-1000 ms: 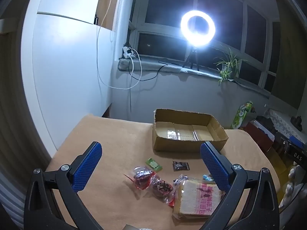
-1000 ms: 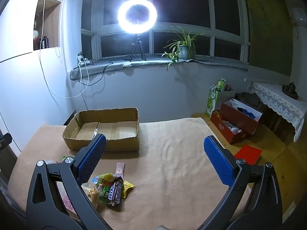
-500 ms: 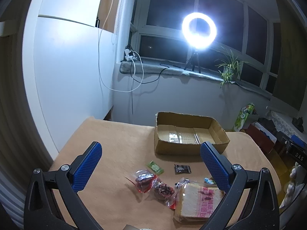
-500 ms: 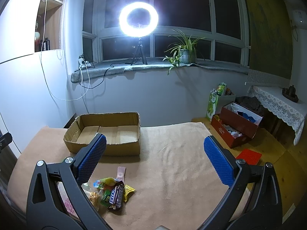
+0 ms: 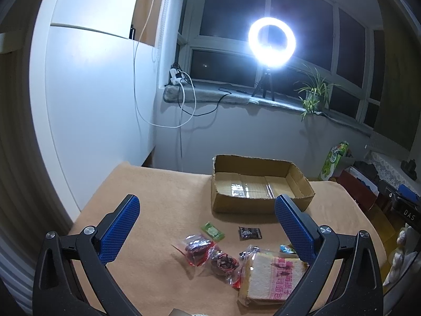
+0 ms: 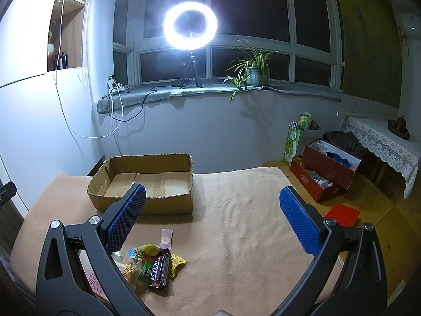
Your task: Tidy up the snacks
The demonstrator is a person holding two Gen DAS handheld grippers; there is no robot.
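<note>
An empty cardboard box (image 5: 263, 192) (image 6: 147, 187) stands open at the back of the tan-covered table (image 5: 158, 197). In front of it lie loose snacks: a green packet (image 5: 212, 231), a small black packet (image 5: 250, 233), two red-wrapped sweets (image 5: 197, 246), a bagged bread slice with pink print (image 5: 273, 276). The right wrist view shows a Snickers bar (image 6: 159, 268), a yellow packet (image 6: 176, 262) and a pink wrapper (image 6: 166, 238). My left gripper (image 5: 206, 218) hangs open above the snacks. My right gripper (image 6: 211, 210) is open over bare cloth, right of the pile.
A bright ring light (image 6: 190, 25) on a tripod and a potted plant (image 6: 252, 71) stand on the windowsill behind. A white cabinet (image 5: 92, 105) borders the table's left. Red boxes (image 6: 326, 173) and a green bag (image 6: 298, 137) sit on the floor at right.
Both views have pulled back and up a little: the box and snacks sit lower and smaller in frame. Both grippers stay open; no snack has moved.
</note>
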